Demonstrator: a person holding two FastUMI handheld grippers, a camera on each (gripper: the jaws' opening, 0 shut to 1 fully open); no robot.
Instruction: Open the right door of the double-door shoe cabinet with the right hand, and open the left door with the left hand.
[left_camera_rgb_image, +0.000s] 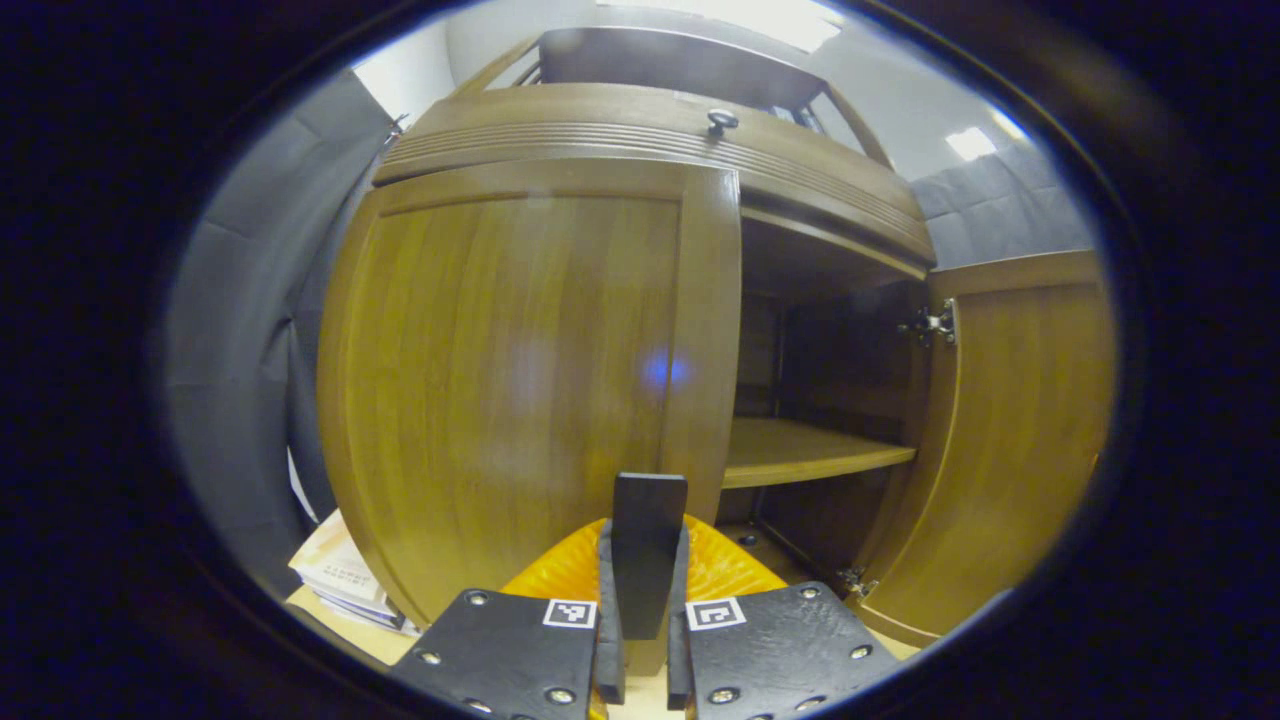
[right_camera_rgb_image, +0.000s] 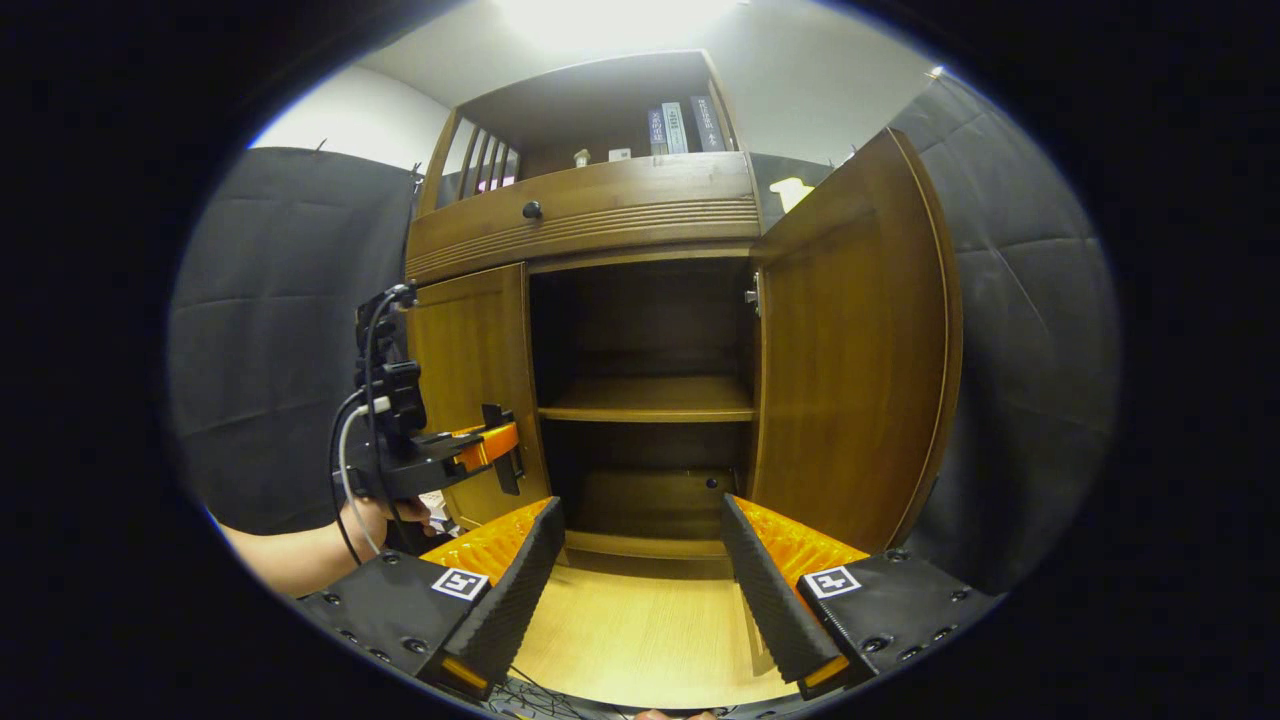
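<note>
The wooden shoe cabinet's left door (left_camera_rgb_image: 520, 380) stands closed in the left gripper view. Its dark upright handle (left_camera_rgb_image: 648, 510) sits between the fingers of my left gripper (left_camera_rgb_image: 645, 545), which is shut on it. The right door (left_camera_rgb_image: 1020, 440) hangs swung wide open, baring an inner shelf (left_camera_rgb_image: 800, 450). In the right gripper view, my right gripper (right_camera_rgb_image: 640, 590) is open and holds nothing, a short way back from the cabinet's open half. The right door (right_camera_rgb_image: 850, 350) stands just to its right. The left gripper (right_camera_rgb_image: 495, 445), held by a hand (right_camera_rgb_image: 370, 520), is at the left door (right_camera_rgb_image: 470, 370).
A drawer with a round knob (left_camera_rgb_image: 720, 120) runs above the doors, and books (right_camera_rgb_image: 680, 125) stand on the top shelf. A stack of papers (left_camera_rgb_image: 340, 575) lies left of the cabinet. A light wooden surface (right_camera_rgb_image: 640, 630) lies before the cabinet, with black cloth walls at both sides.
</note>
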